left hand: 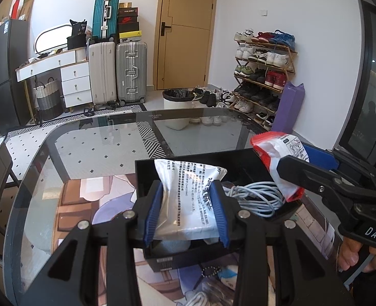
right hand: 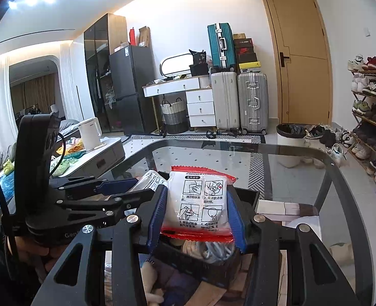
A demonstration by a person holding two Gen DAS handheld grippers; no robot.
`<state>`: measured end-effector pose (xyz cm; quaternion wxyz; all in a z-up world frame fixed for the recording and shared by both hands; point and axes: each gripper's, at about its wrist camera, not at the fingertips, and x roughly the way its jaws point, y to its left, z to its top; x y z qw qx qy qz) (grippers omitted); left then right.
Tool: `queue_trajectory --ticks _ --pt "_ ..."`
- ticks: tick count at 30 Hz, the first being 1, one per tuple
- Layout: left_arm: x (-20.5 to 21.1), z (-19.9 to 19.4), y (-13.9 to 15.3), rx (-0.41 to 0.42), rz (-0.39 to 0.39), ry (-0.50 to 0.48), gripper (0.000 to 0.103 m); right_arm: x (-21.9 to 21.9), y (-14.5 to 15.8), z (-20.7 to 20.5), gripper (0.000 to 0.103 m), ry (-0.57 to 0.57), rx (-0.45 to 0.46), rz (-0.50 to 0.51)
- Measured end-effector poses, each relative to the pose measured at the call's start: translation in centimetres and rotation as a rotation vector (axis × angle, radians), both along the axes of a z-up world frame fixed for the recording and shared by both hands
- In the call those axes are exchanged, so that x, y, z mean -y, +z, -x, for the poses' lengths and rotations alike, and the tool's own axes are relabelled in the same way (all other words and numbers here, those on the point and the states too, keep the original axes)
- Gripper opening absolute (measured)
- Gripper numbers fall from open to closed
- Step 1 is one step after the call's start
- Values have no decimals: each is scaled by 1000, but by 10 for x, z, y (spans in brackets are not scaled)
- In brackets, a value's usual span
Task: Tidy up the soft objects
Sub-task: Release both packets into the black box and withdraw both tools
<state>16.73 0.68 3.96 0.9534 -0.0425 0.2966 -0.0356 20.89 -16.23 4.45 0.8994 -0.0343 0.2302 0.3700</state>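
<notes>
Soft white plastic pouch with black print (left hand: 188,199) sits clamped in the left gripper (left hand: 186,216) above the open black plastic box (left hand: 147,176); the right gripper (right hand: 197,214) pinches a red-edged white sachet with printed diagrams (right hand: 198,204) over the same box. Best to lower each packet flat beside the coiled pale-blue cable (left hand: 257,196) before releasing, so nothing springs out. The box stands on a glass-topped bench (left hand: 86,153); suitcases, a shoe rack and a wooden door line the room behind.
</notes>
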Motion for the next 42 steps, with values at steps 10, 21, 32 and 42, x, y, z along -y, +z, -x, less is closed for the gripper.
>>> queue_trajectory --ticks 10,21,32,42 --pt "-3 -4 1 10 -7 10 63 0 -4 -19 68 -33 -12 48" --pt "-13 36 13 28 -36 40 103 29 -11 -1 102 -66 -90 104" --pt "-29 81 2 -3 -30 75 103 31 -37 41 102 -48 -178 115" --pt "-29 95 -16 -36 -19 79 103 19 -56 56 102 -18 -234 170"
